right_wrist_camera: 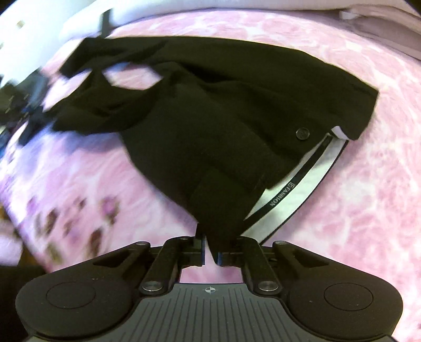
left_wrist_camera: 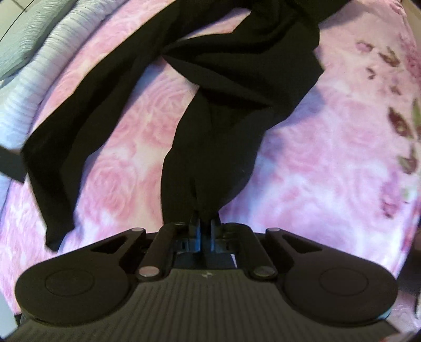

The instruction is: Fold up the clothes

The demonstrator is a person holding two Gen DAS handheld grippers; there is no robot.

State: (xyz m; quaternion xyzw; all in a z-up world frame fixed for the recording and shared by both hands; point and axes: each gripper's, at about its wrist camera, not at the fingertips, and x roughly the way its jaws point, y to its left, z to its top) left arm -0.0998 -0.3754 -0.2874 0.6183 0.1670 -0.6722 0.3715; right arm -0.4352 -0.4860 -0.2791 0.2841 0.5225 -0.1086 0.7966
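Note:
A black garment hangs stretched over a pink rose-print bedspread. My left gripper is shut on a bunched fold of it, which rises from the fingers toward the top of the left wrist view. In the right wrist view the same black garment spreads out, with a black button and a white waistband with black stripes and lettering at its right edge. My right gripper is shut on a corner of the cloth beside that band. The fingertips of both grippers are hidden under fabric.
A white ribbed blanket lies along the left edge of the bed. Pale bedding runs along the far side in the right wrist view. Dark leaf prints mark the bedspread on the right. Blurred dark objects sit at the far left.

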